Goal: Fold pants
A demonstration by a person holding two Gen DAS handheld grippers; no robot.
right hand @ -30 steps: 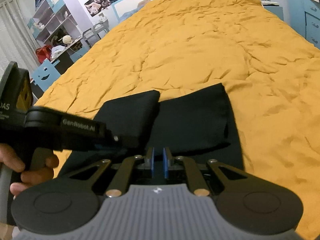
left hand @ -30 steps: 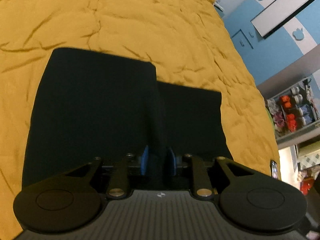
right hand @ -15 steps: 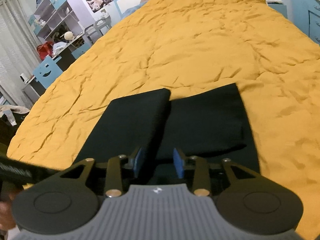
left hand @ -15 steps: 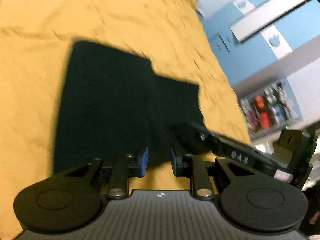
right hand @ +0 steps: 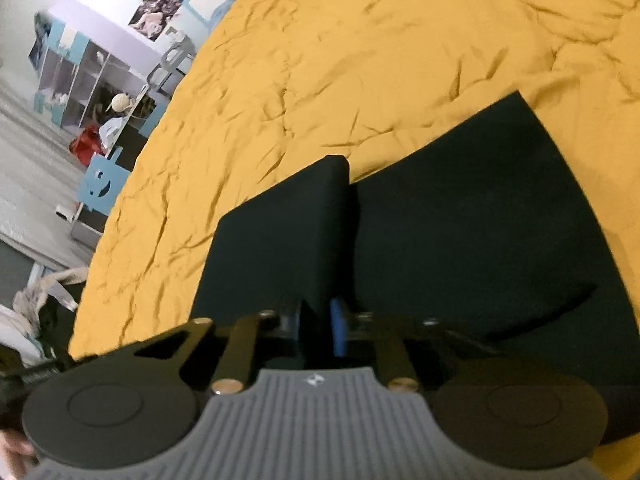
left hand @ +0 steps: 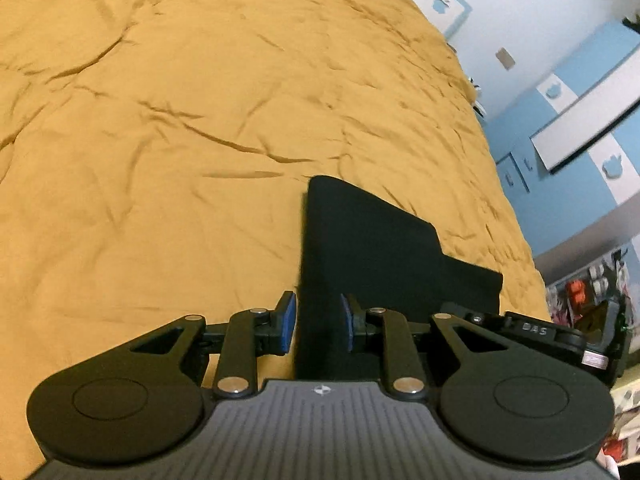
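Observation:
The black pants (left hand: 372, 248) lie folded on the orange bedspread (left hand: 180, 128), with one folded layer stacked over another. My left gripper (left hand: 318, 326) is open, its blue pads on either side of the pants' near left edge. In the right wrist view the pants (right hand: 460, 240) fill the lower right. My right gripper (right hand: 318, 330) stands over the near edge of the upper fold with its blue pads a small way apart; cloth sits between them. The right gripper's body (left hand: 536, 330) also shows at the right of the left wrist view.
The orange bedspread (right hand: 360, 60) stretches far beyond the pants. Blue cabinets (left hand: 560, 168) and a shelf of toys (left hand: 588, 292) stand at the right. On the other side are shelves (right hand: 80, 80), a blue chair (right hand: 100, 184) and a red bag (right hand: 86, 146).
My left gripper let go of the pants and swung left to their left edge. My right gripper opened, then moved in over the upper fold and narrowed. The view tilted.

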